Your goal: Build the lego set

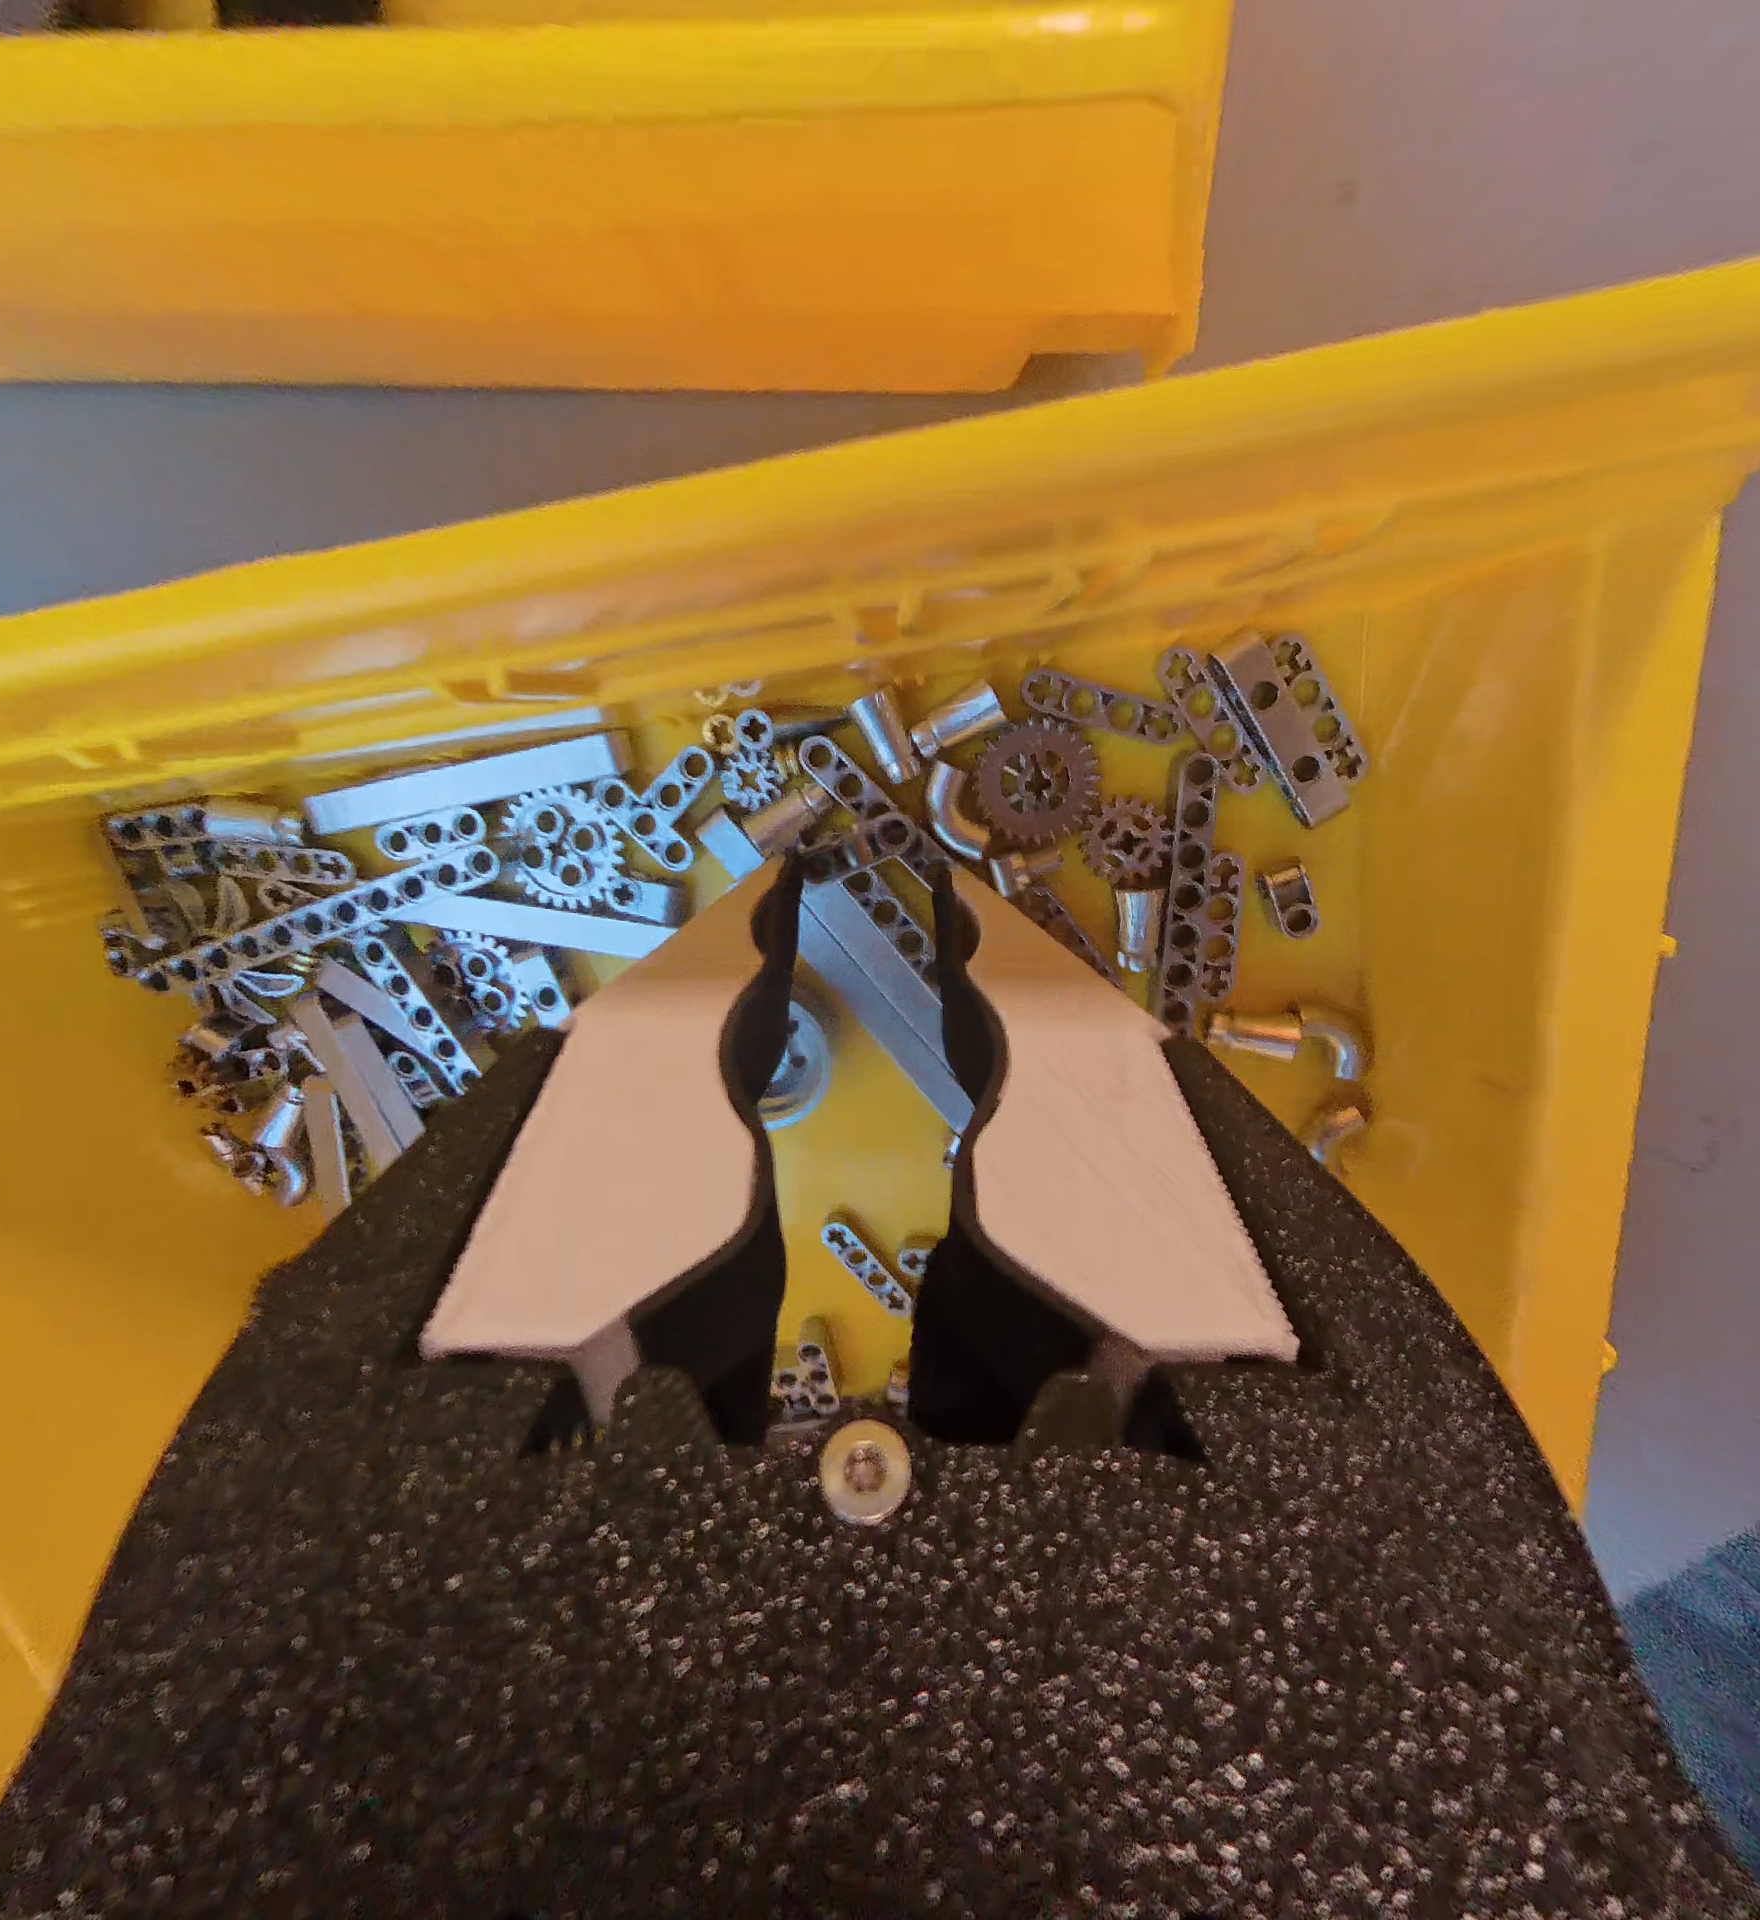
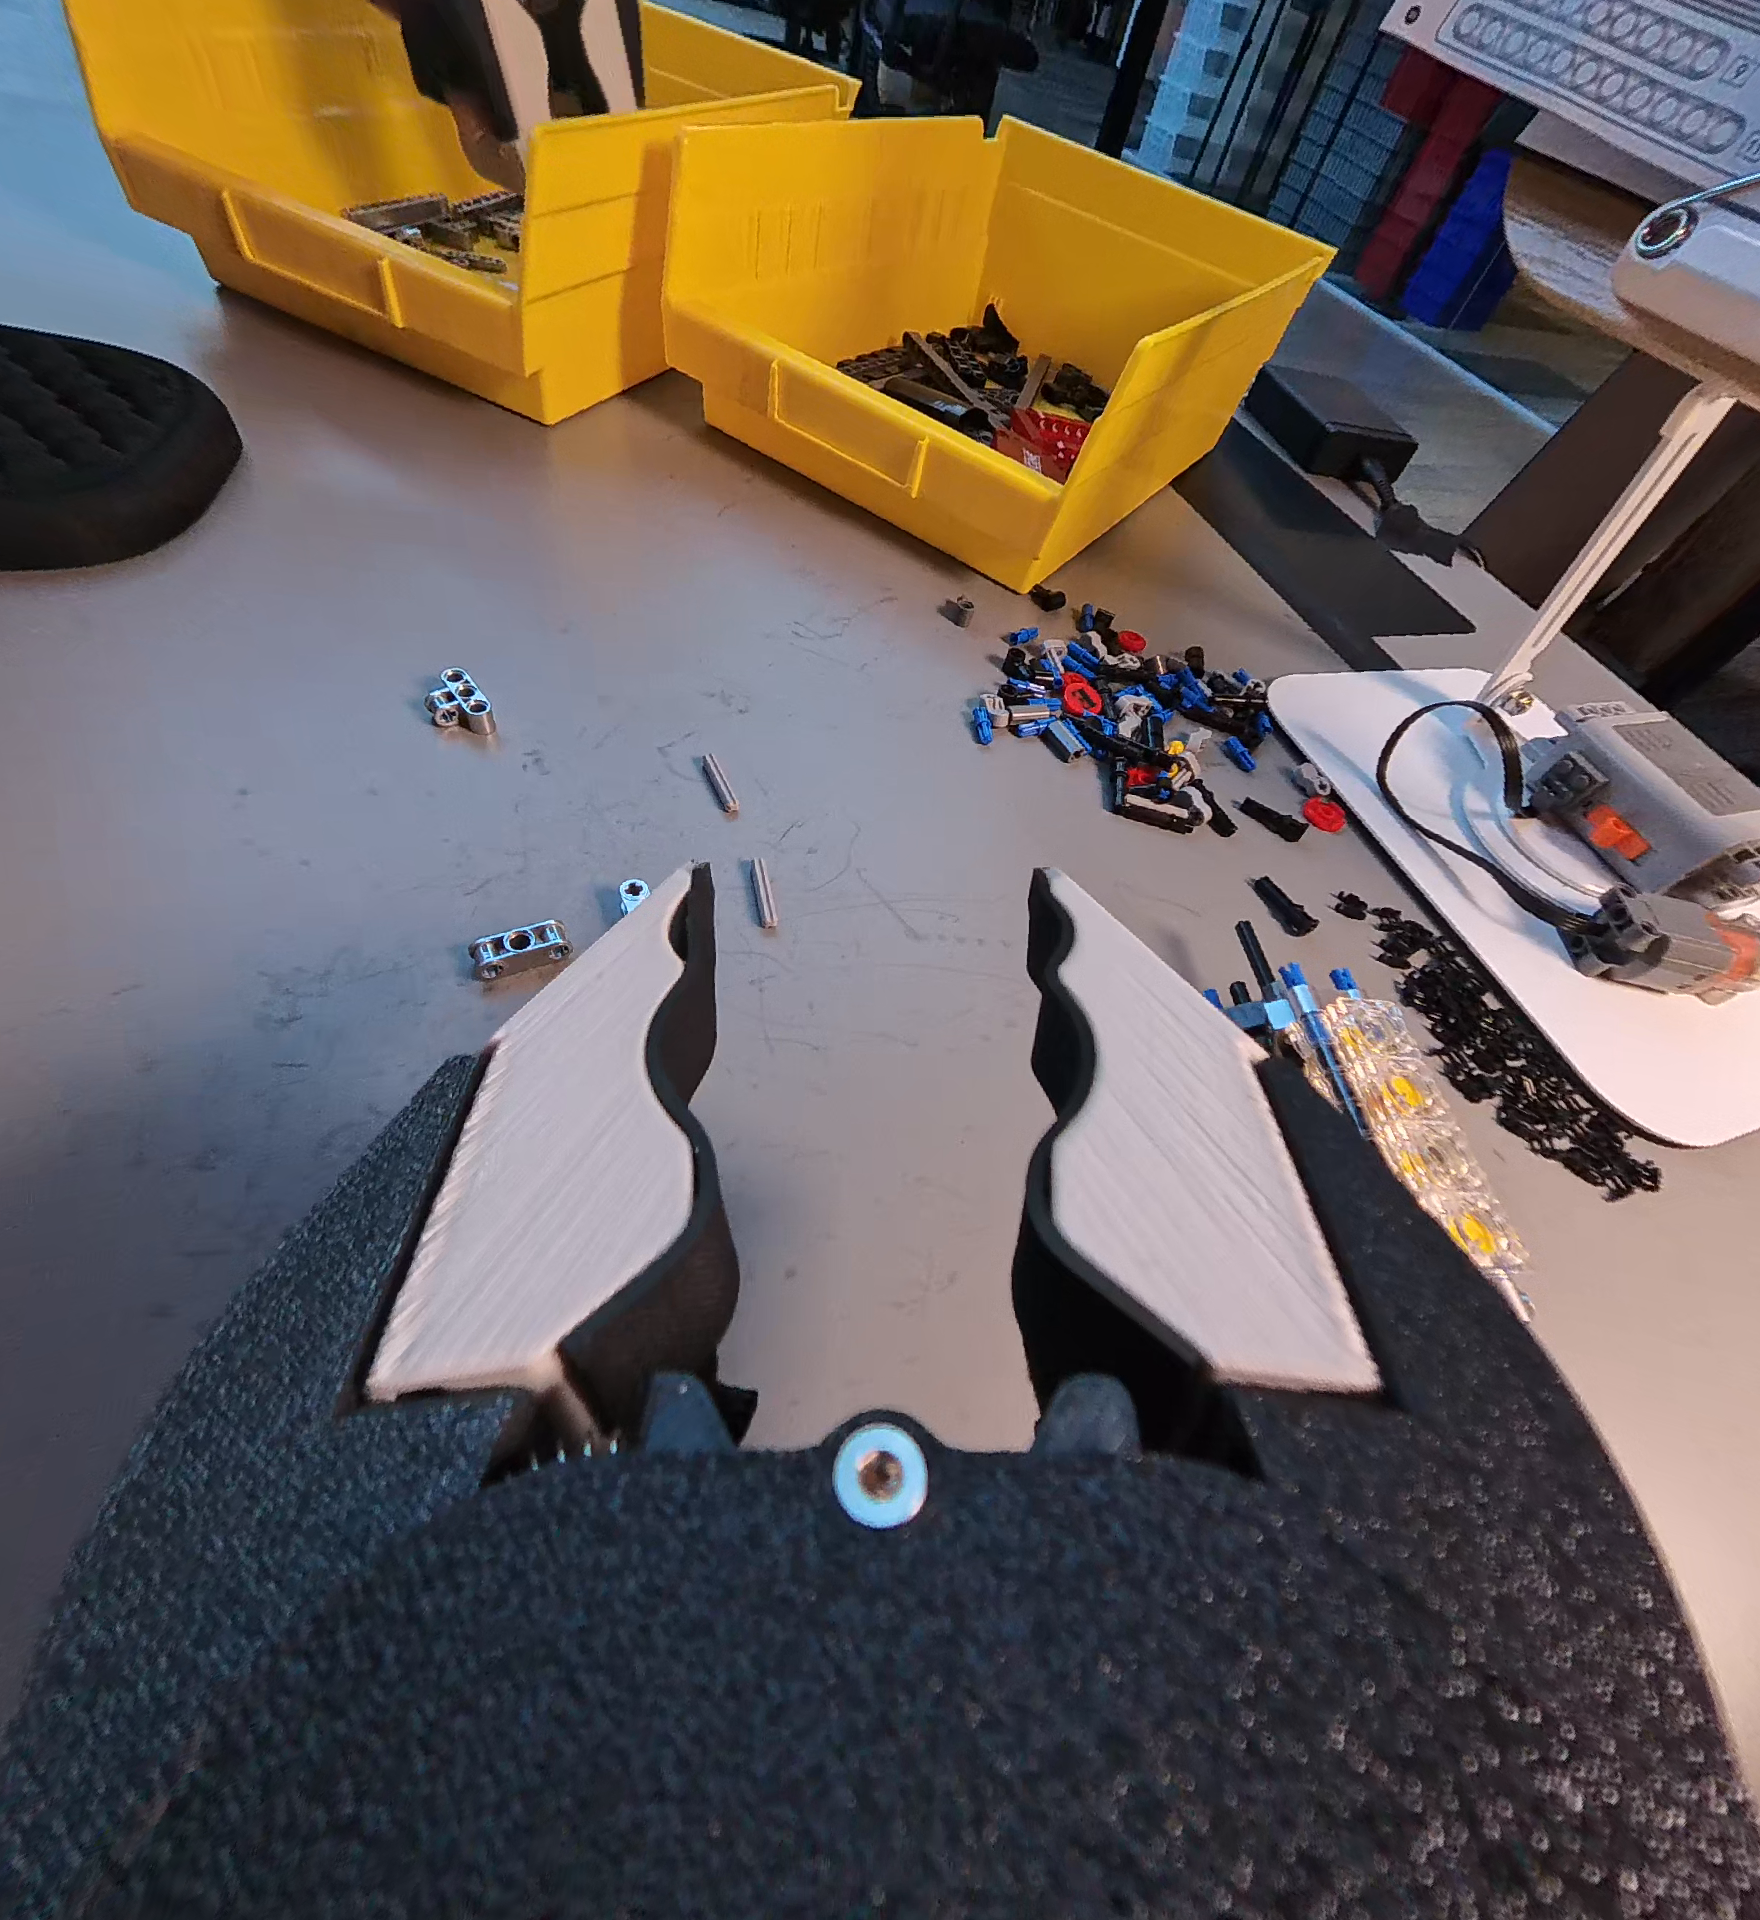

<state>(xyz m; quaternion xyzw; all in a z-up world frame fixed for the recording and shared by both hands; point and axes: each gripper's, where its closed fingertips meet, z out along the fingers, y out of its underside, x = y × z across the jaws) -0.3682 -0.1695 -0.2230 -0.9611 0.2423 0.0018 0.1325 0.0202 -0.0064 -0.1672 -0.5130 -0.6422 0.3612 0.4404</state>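
Reaching into a yellow bin [image 1: 1478, 831] of grey beams and gears [image 1: 564, 842], the left gripper [image 1: 863, 883] stands narrowly parted, gripping nothing, while the right gripper [image 2: 860, 883] hovers wide apart above the counter [image 2: 284, 1039] near a grey axle [image 2: 762, 891].

Left gripper [image 1: 863, 883] is reaching down into a yellow bin [image 1: 1063, 499], fingers standing slightly apart with a narrow gap, nothing clamped. A heap of grey beams and gears [image 1: 564, 862] is lying just ahead of and under its tips; a grey round piece [image 1: 798, 1070] is showing in the gap.

Right gripper [image 2: 863, 883] is hovering over the grey table [image 2: 232, 1039], fingers spread wide, empty. A short grey axle [image 2: 762, 891] is lying just beside its left tip; a second axle [image 2: 720, 781] is sitting farther ahead.
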